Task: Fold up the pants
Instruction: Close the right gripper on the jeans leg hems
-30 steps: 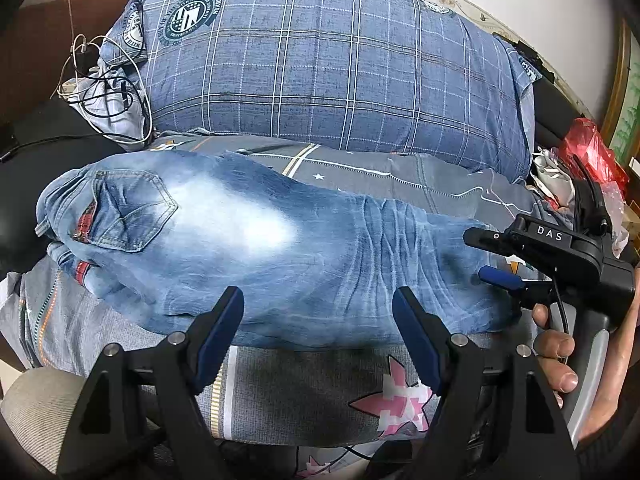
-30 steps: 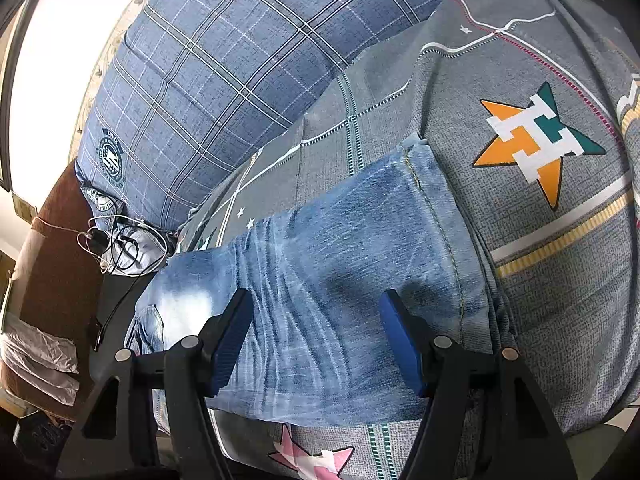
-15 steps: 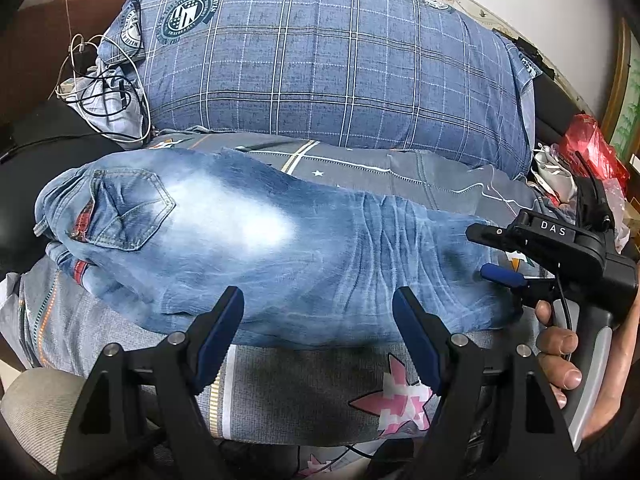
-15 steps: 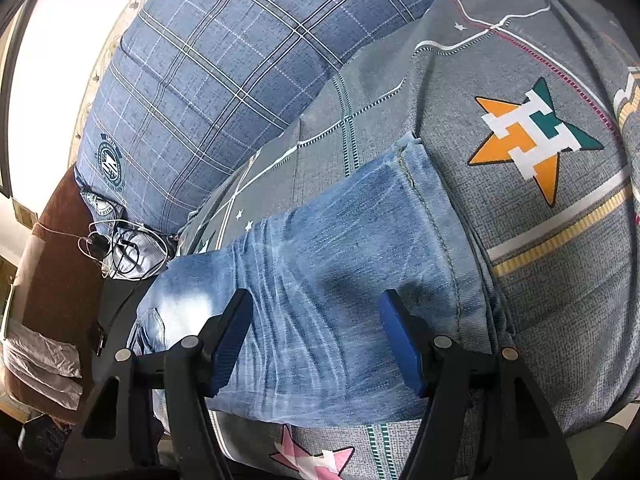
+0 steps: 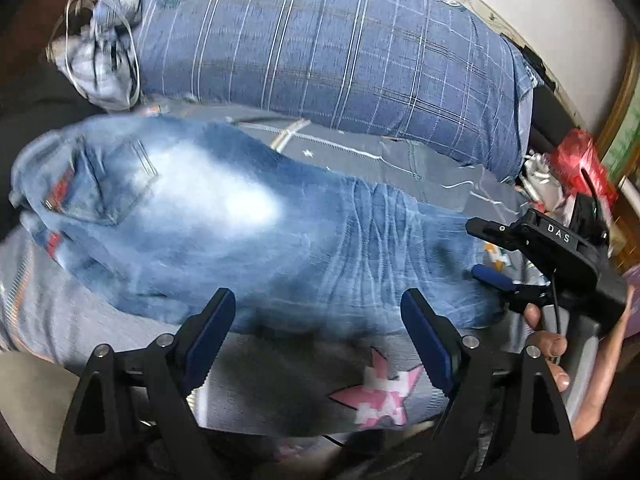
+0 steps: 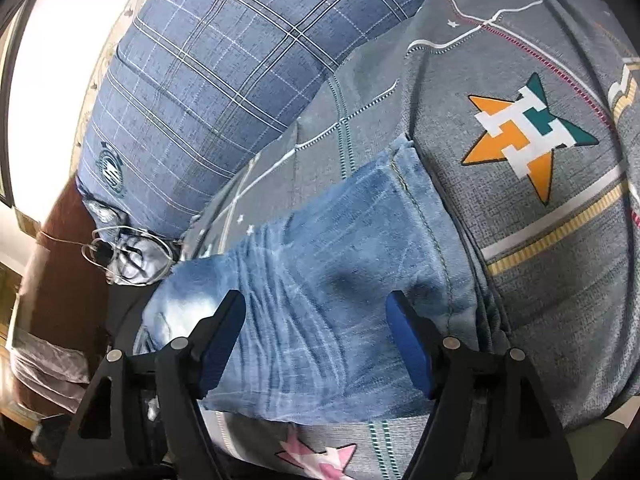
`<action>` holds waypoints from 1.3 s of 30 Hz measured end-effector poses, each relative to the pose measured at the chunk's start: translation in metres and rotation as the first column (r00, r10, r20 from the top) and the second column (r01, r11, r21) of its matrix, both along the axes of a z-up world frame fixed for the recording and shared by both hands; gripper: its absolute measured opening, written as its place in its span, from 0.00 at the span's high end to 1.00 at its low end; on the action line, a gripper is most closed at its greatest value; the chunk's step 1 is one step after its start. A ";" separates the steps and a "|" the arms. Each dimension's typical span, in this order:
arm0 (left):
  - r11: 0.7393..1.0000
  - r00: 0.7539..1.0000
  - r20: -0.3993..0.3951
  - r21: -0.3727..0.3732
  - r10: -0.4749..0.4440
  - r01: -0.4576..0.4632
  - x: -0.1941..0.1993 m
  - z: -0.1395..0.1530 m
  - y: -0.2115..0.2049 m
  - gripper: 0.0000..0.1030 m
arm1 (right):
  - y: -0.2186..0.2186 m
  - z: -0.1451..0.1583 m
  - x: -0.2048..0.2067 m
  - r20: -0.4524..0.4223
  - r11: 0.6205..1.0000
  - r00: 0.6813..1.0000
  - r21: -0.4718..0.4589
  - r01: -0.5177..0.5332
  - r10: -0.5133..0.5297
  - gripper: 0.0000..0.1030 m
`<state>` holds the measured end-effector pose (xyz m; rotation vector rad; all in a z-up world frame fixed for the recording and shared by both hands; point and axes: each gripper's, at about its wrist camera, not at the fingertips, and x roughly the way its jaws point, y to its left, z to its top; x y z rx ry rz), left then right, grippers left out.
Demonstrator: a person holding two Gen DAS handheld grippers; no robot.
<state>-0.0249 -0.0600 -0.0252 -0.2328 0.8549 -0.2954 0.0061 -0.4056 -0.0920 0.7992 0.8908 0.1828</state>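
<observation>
White wall (image 6: 48, 80) behind plaid pillow (image 5: 340, 52)

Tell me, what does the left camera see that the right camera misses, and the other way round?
Only the left wrist view shows the back pocket at the waist end of the jeans, a red bag, and the right gripper held in a hand. Only the right wrist view shows the hem of the leg and an orange and green star on the bedspread. Both show the jeans lying flat, the blue checked pillow, a tangle of cables, and open fingers holding nothing.
</observation>
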 end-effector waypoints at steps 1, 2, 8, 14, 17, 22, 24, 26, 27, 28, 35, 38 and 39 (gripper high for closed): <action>0.999 1.000 -0.022 -0.036 -0.005 0.004 0.002 -0.001 0.002 0.17 | -0.002 0.001 0.000 0.002 1.000 1.000 0.011 0.002 -0.002 0.29; 0.997 0.999 -0.044 -0.074 -0.008 0.005 0.005 -0.003 0.004 0.17 | -0.005 0.003 0.000 0.006 1.000 1.000 0.012 0.007 -0.007 0.29; 0.970 0.981 -0.190 -0.242 -0.038 -0.009 0.018 -0.024 -0.001 0.17 | -0.018 0.023 0.023 -0.044 0.996 0.998 -0.075 -0.054 0.051 0.28; 0.940 0.959 -0.258 -0.339 -0.117 0.024 0.018 -0.034 -0.037 0.17 | -0.064 0.027 0.032 -0.026 0.999 1.000 -0.054 0.004 -0.005 0.29; 0.913 0.924 -0.327 -0.405 -0.196 0.050 0.020 -0.050 -0.072 0.17 | -0.080 0.011 0.032 -0.083 0.997 0.997 -0.083 -0.002 -0.005 0.31; 0.905 0.901 -0.354 -0.417 -0.250 0.088 0.024 -0.061 -0.113 0.18 | -0.079 -0.004 0.046 -0.115 0.990 0.984 -0.021 -0.141 0.138 0.41; 0.929 0.909 -0.348 -0.358 -0.230 0.098 0.024 -0.060 -0.122 0.18 | -0.072 -0.015 0.052 -0.174 0.984 0.970 -0.034 -0.177 0.168 0.46; 0.951 0.931 -0.305 -0.290 -0.199 0.108 0.020 -0.053 -0.129 0.18 | -0.070 -0.022 0.053 -0.196 0.981 0.964 -0.037 -0.190 0.179 0.53; 0.959 0.941 -0.284 -0.260 -0.186 0.112 0.018 -0.050 -0.131 0.18 | -0.070 -0.020 0.051 -0.189 0.982 0.966 -0.040 -0.187 0.177 0.54; 0.970 0.951 -0.259 -0.216 -0.168 0.113 0.015 -0.046 -0.135 0.18 | -0.070 -0.020 0.050 -0.187 0.981 0.965 -0.035 -0.193 0.183 0.57; 0.992 0.977 -0.174 -0.024 -0.125 0.123 -0.001 -0.044 -0.155 0.18 | -0.064 -0.024 0.045 -0.216 0.975 0.958 -0.078 -0.209 0.189 0.74; 0.993 0.980 -0.160 0.001 -0.117 0.118 -0.003 -0.046 -0.155 0.18 | -0.069 -0.024 0.043 -0.216 0.978 0.960 -0.062 -0.198 0.181 0.77; 0.993 0.980 -0.162 0.001 -0.116 0.118 -0.003 -0.047 -0.154 0.18 | -0.068 -0.024 0.043 -0.218 0.978 0.959 -0.066 -0.198 0.179 0.79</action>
